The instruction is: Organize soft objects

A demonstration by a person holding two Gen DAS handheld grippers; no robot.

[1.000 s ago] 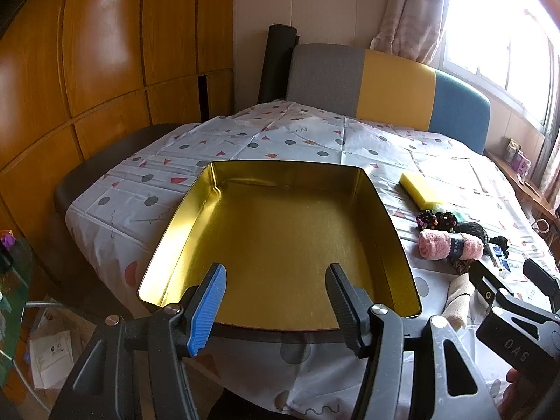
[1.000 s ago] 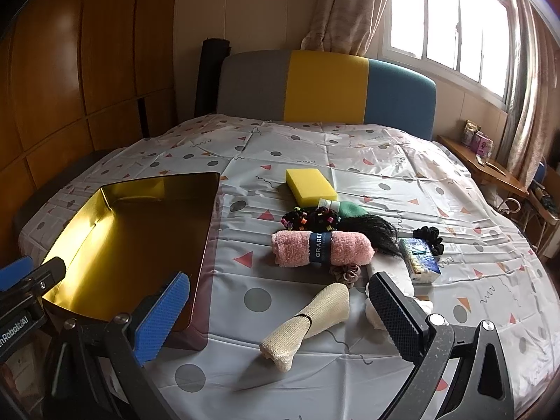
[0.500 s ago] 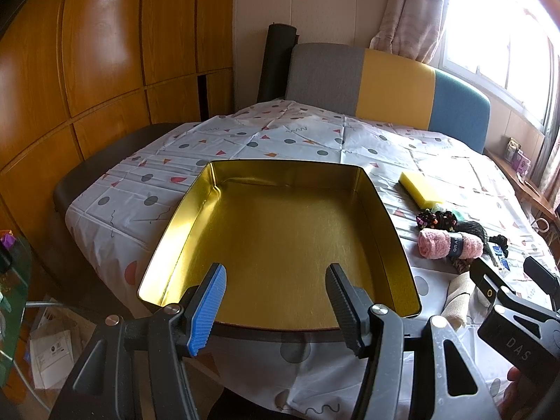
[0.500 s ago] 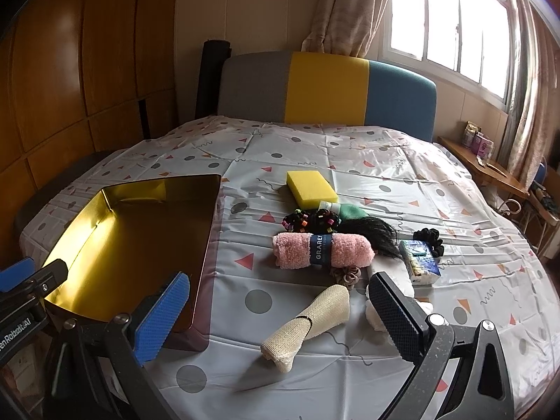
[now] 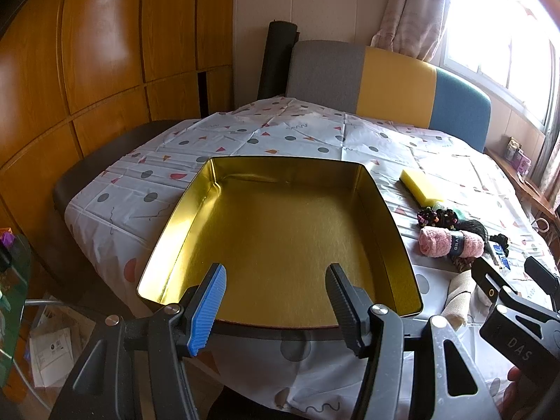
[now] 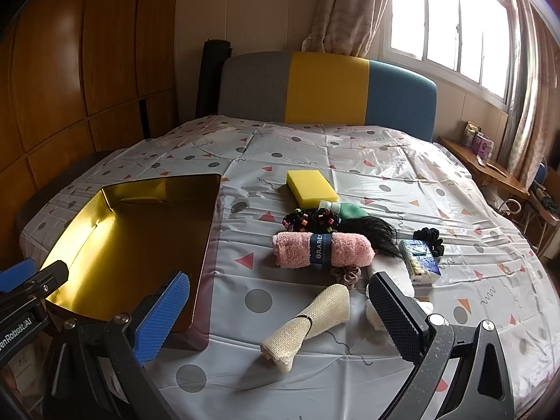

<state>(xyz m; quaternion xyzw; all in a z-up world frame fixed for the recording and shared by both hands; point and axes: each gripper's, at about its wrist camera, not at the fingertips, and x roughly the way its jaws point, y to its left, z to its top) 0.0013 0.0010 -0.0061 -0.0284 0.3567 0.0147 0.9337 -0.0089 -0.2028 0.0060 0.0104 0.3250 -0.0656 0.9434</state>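
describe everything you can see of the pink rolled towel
The pink rolled towel is a fluffy, terry-looking roll lying on its side on the patterned bed cover, right of the gold tin. A dark blue paper band printed with white letters wraps its middle. It is still rolled, outside the tin, and neither tool touches it. Black hair ties sit just behind it, black hair at its right end, a brownish scrunchie at its front edge.

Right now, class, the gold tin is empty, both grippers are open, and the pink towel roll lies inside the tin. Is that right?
One thing is wrong: the pink towel roll lies on the bedsheet, beside the gold tin, not inside it. The right wrist view shows this. The tin is empty, and the left gripper and right gripper are open.
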